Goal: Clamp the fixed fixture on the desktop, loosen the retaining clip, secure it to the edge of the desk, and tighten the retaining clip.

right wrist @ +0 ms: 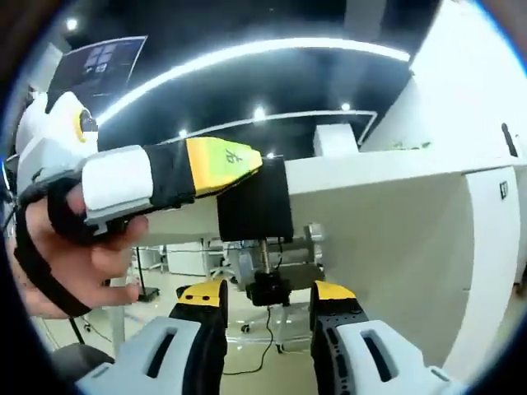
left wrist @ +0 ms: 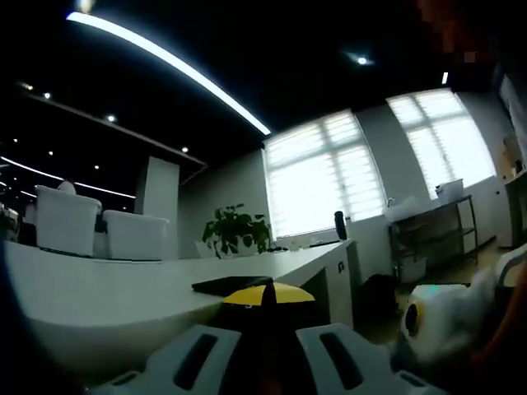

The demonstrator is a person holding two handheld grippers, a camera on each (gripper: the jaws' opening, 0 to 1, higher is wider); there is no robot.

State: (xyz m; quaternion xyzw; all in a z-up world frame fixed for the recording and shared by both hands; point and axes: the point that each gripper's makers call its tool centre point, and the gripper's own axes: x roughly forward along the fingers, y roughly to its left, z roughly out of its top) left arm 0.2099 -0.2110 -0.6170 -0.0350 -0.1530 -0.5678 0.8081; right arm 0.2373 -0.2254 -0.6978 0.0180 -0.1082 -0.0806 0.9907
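The right claw [right wrist: 268, 309] is closest in the right gripper view. Its two yellow-tipped jaws stand apart, one on each side of the black knob [right wrist: 270, 290] w/ nothing pinched yet. The knob hangs under the clamp [right wrist: 255, 199], at the end of a shiny screw [right wrist: 265, 255]. I think the right claw sits here to turn the knob and make the clamp tight.

The clamp is a black block on the edge of the white counter [right wrist: 387, 222]. It wraps the edge, top and bottom. Its screw is the long part and it runs down from the counter, w/ the knob at the low end toward the camera.

The left claw [right wrist: 221, 163] comes in from the left, held by a hand [right wrist: 78, 255]. Its yellow tip [right wrist: 224, 158] lies on top of the clamp, prob. to keep it from slipping off the edge. Are its jaws closed on the clamp? Can't tell.

In the left gripper view the yellow tip [left wrist: 268, 294] points along the counter top [left wrist: 123, 288], w/ a flat dark thing [left wrist: 230, 284] just past it. A plant [left wrist: 236, 230] stands far back.
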